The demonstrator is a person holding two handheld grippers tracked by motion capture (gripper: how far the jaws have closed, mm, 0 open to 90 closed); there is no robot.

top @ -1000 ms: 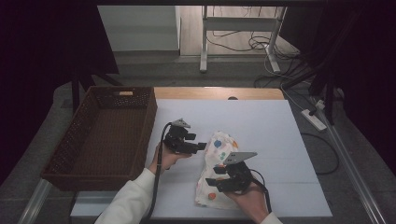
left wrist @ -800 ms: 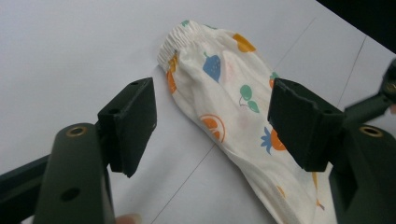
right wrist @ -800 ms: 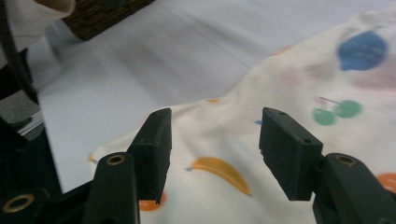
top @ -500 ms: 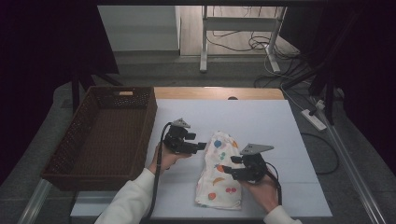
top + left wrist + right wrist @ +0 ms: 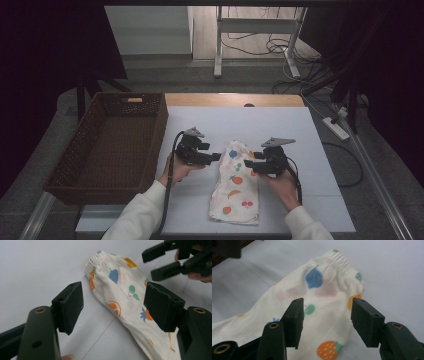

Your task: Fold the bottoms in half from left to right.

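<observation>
While both grippers hang just over the cloth (image 5: 236, 182), neither one has hold of it yet. The left gripper (image 5: 216, 156) points at the cloth's left edge, close to the gathered end; its jaws stand wide apart and empty, and in the left gripper view the cloth (image 5: 125, 297) passes between them and a little beyond, with bare table (image 5: 37, 267) under the left jaw. The right gripper (image 5: 248, 164) comes from the other side. Its jaws are also wide open and empty, and in the right gripper view the cloth (image 5: 312, 305) lies right in front of them and below, with the elastic hem (image 5: 342, 261) further ahead.

The cloth is a long folded piece with fruit prints. It lies flat on the white table, between the two grippers, and its far end is the gathered one. The basket (image 5: 112, 145) stands well to the left of the left gripper, apart from everything.

I think the next move is a pinch at the top end from both sides, and several things could go wrong:

- The fabric is thin and flat, so a jaw that closes too high will take nothing.
- A jaw that presses down too hard may push the cloth along the smooth table and wrinkle it.
- If one gripper takes only the upper layer, the fold will open when it is lifted.
- The two grippers are near each other, so they may touch if both go for the same point.
</observation>
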